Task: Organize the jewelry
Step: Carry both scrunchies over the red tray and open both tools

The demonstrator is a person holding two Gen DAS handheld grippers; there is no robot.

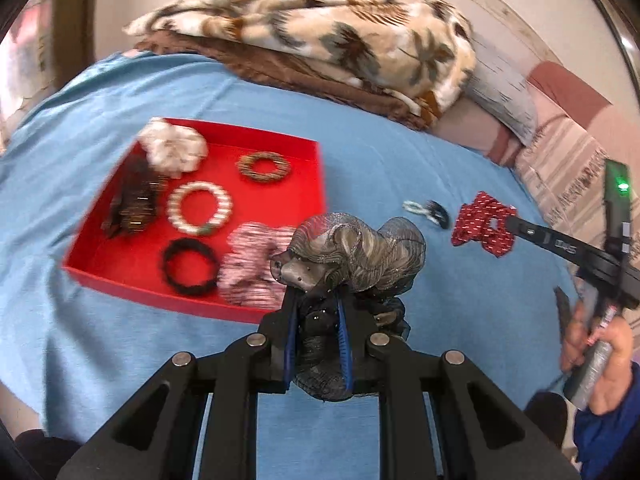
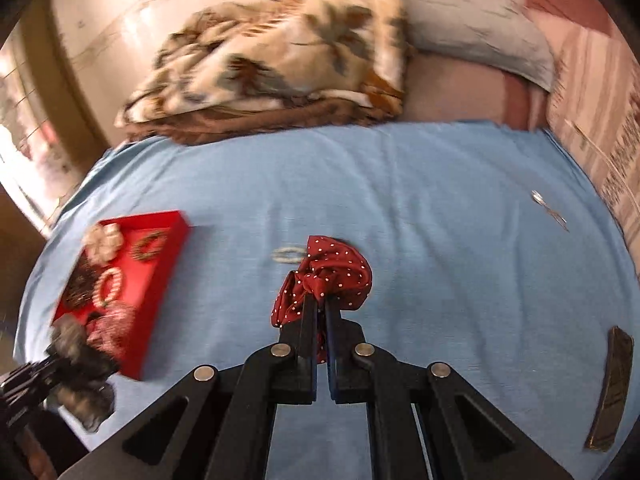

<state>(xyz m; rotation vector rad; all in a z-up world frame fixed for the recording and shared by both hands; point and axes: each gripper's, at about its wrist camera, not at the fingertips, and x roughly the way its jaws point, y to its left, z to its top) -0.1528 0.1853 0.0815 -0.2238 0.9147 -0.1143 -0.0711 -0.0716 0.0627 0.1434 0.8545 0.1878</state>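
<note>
Left gripper (image 1: 316, 312) is clamped on a grey scrunchie (image 1: 352, 252) at lower centre; right gripper (image 2: 319, 308) pinches a red dotted scrunchie (image 2: 328, 276). Risk: the red tray (image 1: 120, 272), centre left, looks crowded, so dropped pieces may spill.

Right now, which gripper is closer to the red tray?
Left. The left gripper, holding the grey scrunchie, is at the red tray edge; the right gripper is off to its side.

Blue-sheeted bed (image 2: 400, 200) with red tray (image 1: 308, 184), patterned blanket (image 1: 320, 36), hair clip (image 1: 426, 211).
</note>
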